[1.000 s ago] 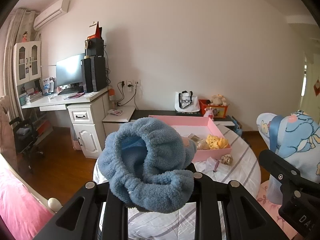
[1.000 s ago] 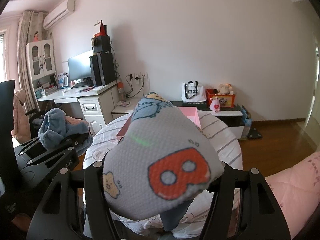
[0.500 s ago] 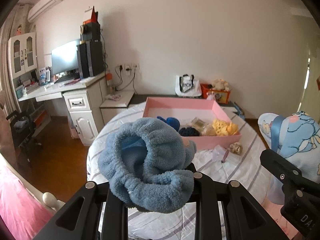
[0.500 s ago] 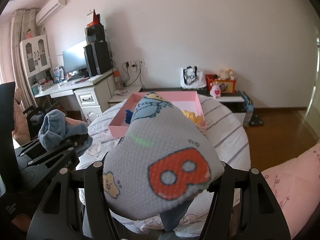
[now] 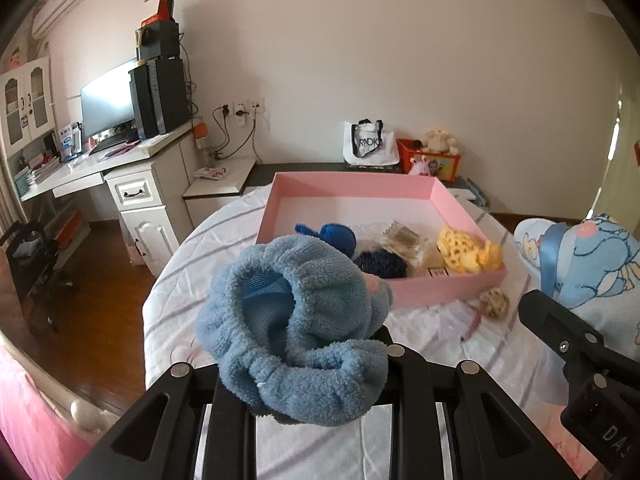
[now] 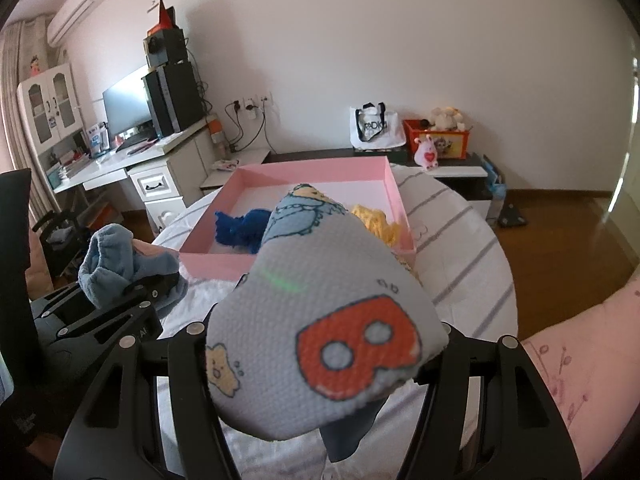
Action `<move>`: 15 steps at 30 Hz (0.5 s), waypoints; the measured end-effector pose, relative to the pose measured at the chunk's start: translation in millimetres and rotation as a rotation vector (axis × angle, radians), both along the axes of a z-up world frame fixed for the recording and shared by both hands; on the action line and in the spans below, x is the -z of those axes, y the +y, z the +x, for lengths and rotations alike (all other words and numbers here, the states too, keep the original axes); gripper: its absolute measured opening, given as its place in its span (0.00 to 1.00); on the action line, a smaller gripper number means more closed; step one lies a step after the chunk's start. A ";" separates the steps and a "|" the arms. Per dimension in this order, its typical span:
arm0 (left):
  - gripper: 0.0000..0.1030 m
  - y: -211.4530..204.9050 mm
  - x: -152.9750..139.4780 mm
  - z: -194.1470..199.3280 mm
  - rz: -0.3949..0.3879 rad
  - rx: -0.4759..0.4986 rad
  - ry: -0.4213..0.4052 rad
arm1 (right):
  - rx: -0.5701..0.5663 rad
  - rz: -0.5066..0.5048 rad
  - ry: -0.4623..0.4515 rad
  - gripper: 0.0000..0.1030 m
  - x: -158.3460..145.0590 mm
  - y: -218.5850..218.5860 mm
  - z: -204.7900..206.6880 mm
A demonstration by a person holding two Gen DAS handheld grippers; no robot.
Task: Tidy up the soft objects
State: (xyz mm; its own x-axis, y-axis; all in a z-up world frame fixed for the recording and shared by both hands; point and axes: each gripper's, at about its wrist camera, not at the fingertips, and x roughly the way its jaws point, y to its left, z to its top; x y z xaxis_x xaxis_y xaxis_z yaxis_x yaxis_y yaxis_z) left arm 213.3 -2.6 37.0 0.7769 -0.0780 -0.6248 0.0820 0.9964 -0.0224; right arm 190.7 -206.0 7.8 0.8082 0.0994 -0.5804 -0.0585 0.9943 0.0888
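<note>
1. The left gripper (image 5: 316, 364) pinches a fluffy blue headband (image 5: 296, 324), just in front of the pink box (image 5: 440, 292)
2. The right gripper (image 6: 320, 360) squeezes a printed cloth bundle (image 6: 320, 332), in front of that box on the striped table (image 6: 468, 240)

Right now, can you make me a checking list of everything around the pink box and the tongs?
Surface: round table under a white striped cloth.
Job's things: pink box holds blue, navy, tan and yellow soft items; small tan scrunchie lies outside on the cloth.
Clutter: nothing seen.
Grippers: left tongs shut on a fluffy blue headband; right tongs shut on a cartoon-print pouch.
Cables: cords plugged into wall sockets.
Surroundings: desk with monitor, white tote bag, orange toy box.
</note>
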 end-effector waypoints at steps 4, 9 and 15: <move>0.21 -0.8 -4.5 37.6 0.003 -0.001 -0.009 | -0.001 -0.003 -0.011 0.58 -5.9 1.7 28.5; 0.21 -5.0 3.9 89.3 0.008 0.005 0.002 | -0.010 -0.011 -0.007 0.58 -3.6 7.1 66.7; 0.21 -12.7 24.4 149.8 0.026 0.009 0.032 | -0.004 0.003 0.029 0.58 14.3 8.7 112.5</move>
State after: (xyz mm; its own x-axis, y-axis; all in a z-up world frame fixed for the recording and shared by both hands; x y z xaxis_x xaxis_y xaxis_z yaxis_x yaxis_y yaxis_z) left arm 363.1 -15.4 12.6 0.7556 -0.0682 -0.6515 0.0902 0.9959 0.0004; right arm 303.2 -197.3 -6.5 0.7907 0.1049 -0.6032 -0.0603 0.9938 0.0937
